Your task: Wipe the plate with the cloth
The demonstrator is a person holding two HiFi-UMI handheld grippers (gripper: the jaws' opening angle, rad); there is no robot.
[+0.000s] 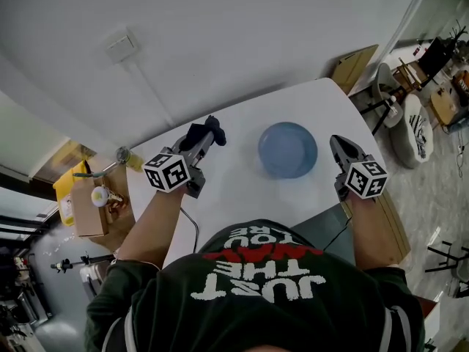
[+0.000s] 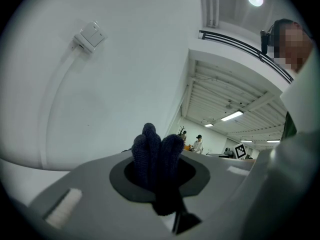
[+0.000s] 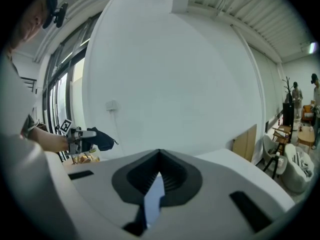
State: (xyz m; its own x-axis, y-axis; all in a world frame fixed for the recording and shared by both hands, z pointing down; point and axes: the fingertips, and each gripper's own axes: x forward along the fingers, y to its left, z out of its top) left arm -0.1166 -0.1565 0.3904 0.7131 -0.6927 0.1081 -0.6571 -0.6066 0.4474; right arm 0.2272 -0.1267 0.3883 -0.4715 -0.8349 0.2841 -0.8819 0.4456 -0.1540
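A round blue plate (image 1: 288, 149) lies flat on the white table (image 1: 236, 191). Left of it, my left gripper (image 1: 207, 142) is shut on a dark navy cloth (image 1: 198, 133), held above the table. In the left gripper view the cloth (image 2: 156, 156) bulges up from between the closed jaws (image 2: 162, 186). My right gripper (image 1: 335, 142) hovers just right of the plate, apart from it, with its jaws shut on nothing. The right gripper view shows those jaws (image 3: 159, 158) meeting, with only a pale blue sliver in the slit. It also shows the left gripper (image 3: 80, 134) and the cloth (image 3: 102, 140) at far left.
A wall socket (image 1: 121, 48) and its conduit are on the white wall behind the table. A small stand with clutter (image 1: 91, 198) sits off the table's left end. Cardboard (image 1: 353, 67) and chairs (image 1: 407, 127) stand to the right. A cable (image 1: 192, 224) runs along the near table edge.
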